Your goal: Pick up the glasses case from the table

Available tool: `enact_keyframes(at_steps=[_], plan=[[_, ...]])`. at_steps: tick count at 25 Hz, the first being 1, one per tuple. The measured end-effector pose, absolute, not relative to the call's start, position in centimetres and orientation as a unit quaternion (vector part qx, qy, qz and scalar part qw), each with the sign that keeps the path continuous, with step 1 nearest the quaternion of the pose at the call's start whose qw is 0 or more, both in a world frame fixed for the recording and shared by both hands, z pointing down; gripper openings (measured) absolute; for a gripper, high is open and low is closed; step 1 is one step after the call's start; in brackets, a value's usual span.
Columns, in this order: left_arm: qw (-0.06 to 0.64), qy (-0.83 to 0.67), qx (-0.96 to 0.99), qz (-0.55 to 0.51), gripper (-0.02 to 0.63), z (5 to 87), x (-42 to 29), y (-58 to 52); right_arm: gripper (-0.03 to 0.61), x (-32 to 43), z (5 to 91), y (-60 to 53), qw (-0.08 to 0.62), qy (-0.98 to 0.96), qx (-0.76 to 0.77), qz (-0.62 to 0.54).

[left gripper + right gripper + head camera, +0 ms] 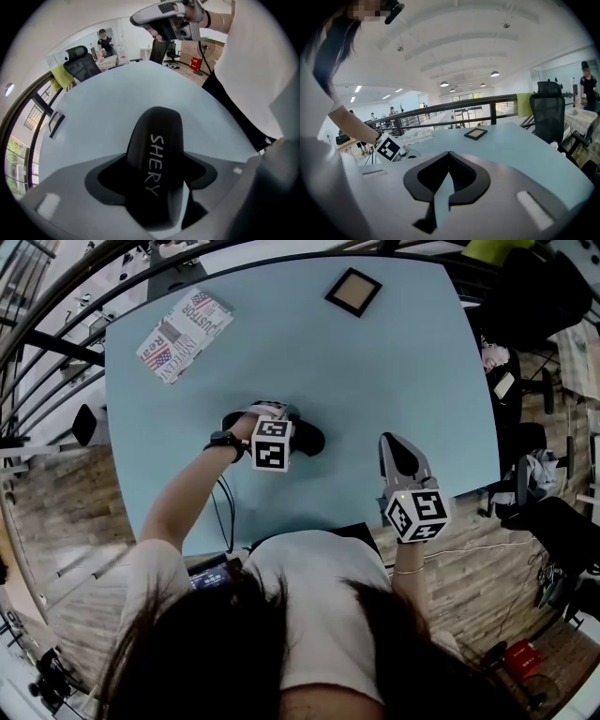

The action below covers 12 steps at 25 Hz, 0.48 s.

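The glasses case (307, 439) is black & long w/ round ends. It lies on the light blue table (394, 371), near the middle, a bit toward the person. The L gripper (271, 418) points steeply down on it. In the left gripper view the case (154, 159) sits right btw the two jaws, w/ white letters "SHERY" on top. Both jaws touch its sides, so the L gripper is clamped on the case. In the head view both ends of the case stick out past the gripper.

The R gripper (397, 454) is well apart from the case, over the near right part of the table. Its jaws are pressed together at the tips w/ nothing btw them.

At the far side of the table lie a flat pack w/ flag prints (184, 334) on the left & a small dark picture frame (353, 292) more to the right. Both are well away from the case. A black watch (223, 440) is on the person's left wrist.
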<state>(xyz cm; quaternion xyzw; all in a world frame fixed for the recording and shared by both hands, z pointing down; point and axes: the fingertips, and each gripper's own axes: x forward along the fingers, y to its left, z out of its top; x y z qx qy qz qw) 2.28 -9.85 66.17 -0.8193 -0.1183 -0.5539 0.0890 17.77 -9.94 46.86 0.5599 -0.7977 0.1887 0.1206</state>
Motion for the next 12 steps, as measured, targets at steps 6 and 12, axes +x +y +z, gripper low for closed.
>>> enact_keyframes(at_steps=[6,12], plan=[[0.078,-0.068,-0.832,-0.545,0.397,64.7,2.3,-10.6,0.003,17.8,46.0,-9.9,0.113,-0.804,0.556,0.177],[0.080,-0.013,-0.840,-0.536,0.397,62.2,1.8,-11.8,0.003,17.6,45.1,-10.0,0.104,-0.815,0.545,0.165]])
